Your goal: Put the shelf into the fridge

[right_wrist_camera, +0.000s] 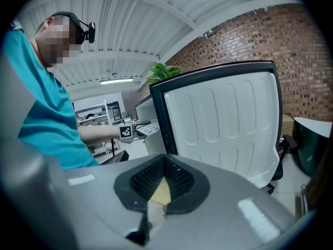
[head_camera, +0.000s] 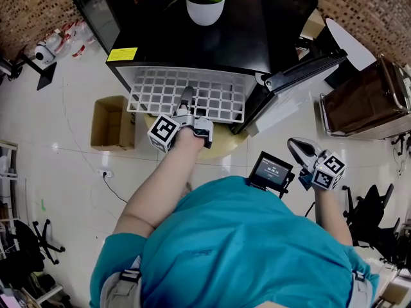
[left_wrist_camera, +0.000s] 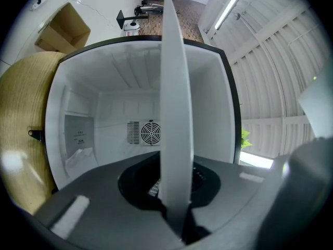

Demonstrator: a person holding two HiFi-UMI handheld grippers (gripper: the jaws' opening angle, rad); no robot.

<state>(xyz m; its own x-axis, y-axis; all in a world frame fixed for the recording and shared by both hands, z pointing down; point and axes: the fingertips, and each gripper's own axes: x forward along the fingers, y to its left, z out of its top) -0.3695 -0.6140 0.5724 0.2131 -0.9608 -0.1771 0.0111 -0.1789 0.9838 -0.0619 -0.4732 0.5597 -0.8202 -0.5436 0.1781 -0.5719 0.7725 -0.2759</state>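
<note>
The fridge (head_camera: 212,50) was seen steeply from above and faced closely by the left gripper view, its door (right_wrist_camera: 223,129) by the right.

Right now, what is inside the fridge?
The fridge shows bare white walls, a round fan grille on the back wall and a label on one side wall. The shelf, held edge-on by the left gripper, covers a strip of the interior.

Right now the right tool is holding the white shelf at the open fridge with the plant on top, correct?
No. The left tool holds the white shelf at the open fridge with the plant on top. The right tool is off to the side, empty. The head view shows it.
</note>
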